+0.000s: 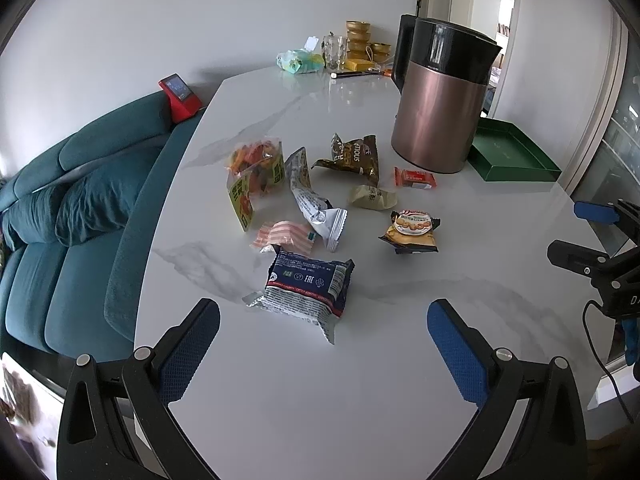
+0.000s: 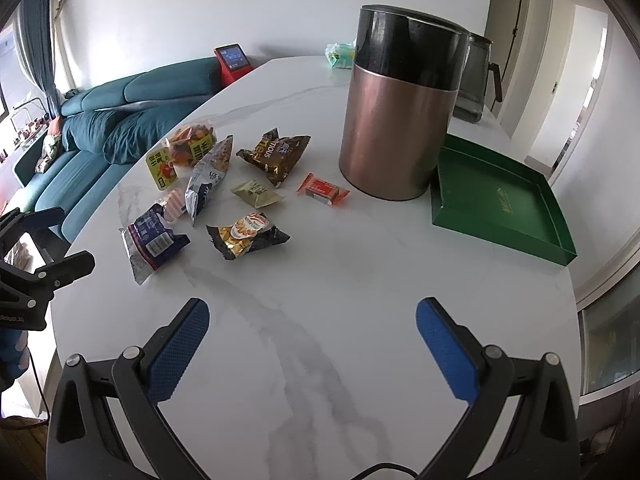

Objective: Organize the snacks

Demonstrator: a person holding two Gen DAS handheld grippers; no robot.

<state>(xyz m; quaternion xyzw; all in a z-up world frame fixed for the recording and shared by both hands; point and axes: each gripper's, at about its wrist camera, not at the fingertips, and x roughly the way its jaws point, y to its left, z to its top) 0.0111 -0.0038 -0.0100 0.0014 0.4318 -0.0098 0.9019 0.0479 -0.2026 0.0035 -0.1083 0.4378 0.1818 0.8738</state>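
My left gripper (image 1: 323, 328) and right gripper (image 2: 312, 326) both spread wide, holding nothing; crinkled navy-silver foil snack packet (image 1: 306, 288) lies flat on white marble desk (image 1: 360, 380).

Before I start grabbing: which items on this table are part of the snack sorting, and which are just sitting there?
Job items: scattered snack packets, e.g. blue biscuit pack, cookie bag, red wafer, brown chocolate bag; likely green tray as their destination.

Bystanders: copper kettle, glass mug, gold tins, red clock.
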